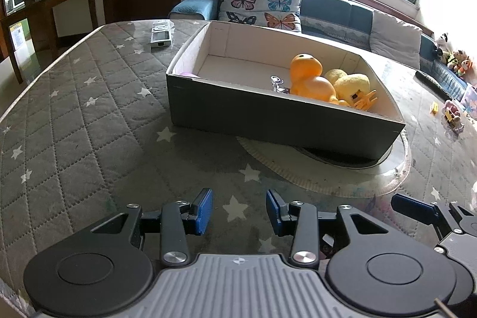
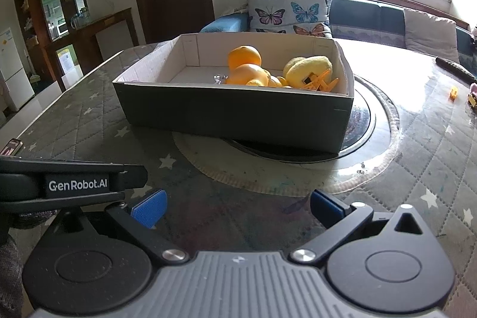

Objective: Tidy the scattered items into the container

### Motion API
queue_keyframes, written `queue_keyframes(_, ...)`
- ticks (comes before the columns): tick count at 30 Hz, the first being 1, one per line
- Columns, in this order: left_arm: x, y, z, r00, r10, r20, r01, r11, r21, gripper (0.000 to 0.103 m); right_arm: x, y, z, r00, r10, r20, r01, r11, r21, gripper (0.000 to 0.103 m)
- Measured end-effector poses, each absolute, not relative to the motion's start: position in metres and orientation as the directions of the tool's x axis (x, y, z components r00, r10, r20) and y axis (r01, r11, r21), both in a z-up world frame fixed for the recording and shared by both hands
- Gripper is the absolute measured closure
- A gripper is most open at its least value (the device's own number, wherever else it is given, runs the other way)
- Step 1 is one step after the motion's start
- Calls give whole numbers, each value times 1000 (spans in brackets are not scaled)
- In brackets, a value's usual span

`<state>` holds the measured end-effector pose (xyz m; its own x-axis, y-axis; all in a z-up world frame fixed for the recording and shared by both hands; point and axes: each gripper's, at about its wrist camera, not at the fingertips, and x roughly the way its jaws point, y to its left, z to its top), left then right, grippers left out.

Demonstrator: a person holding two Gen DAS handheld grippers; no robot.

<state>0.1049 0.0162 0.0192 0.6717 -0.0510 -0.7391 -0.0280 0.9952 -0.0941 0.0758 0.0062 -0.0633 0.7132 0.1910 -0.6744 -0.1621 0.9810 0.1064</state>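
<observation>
A dark cardboard box (image 1: 268,115) with a white inside stands on the quilted table, also in the right wrist view (image 2: 232,112). In it lie an orange rubber duck (image 1: 310,79), a yellow plush toy (image 1: 351,85), an orange clip (image 1: 365,102) and a small metal piece (image 1: 277,84). My left gripper (image 1: 239,210) is open and empty, low over the table in front of the box. My right gripper (image 2: 238,209) is open and empty, beside the left one. Small toys (image 1: 453,115) and a yellow piece (image 1: 433,108) lie loose at the far right.
A white remote (image 1: 160,33) lies at the table's far left. A dark remote (image 1: 432,82) lies at the far right. The box sits partly over a round inset (image 2: 366,121) in the table. A sofa with butterfly cushions (image 1: 262,2) stands behind.
</observation>
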Motion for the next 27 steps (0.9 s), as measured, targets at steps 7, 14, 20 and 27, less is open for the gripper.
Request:
queue_keyframes(7, 110, 14, 21, 665, -51, -746, -19, 996, -85, 61, 80, 5, -63, 710, 191, -678, -159, 981, 110, 0)
queue_keyframes(14, 115, 12, 21, 658, -52, -752, -11, 997, -79, 61, 86, 5, -63, 705, 189, -684, -153, 982, 114, 0)
queue_keyframes(20, 120, 12, 20, 653, -48, -755, -13, 997, -75, 61, 91, 4, -64, 699, 188, -690, -149, 982, 117, 0)
queue_keyframes(27, 125, 12, 19, 648, -47, -760, -12, 997, -72, 61, 96, 5, -67, 693, 186, -697, -144, 982, 118, 0)
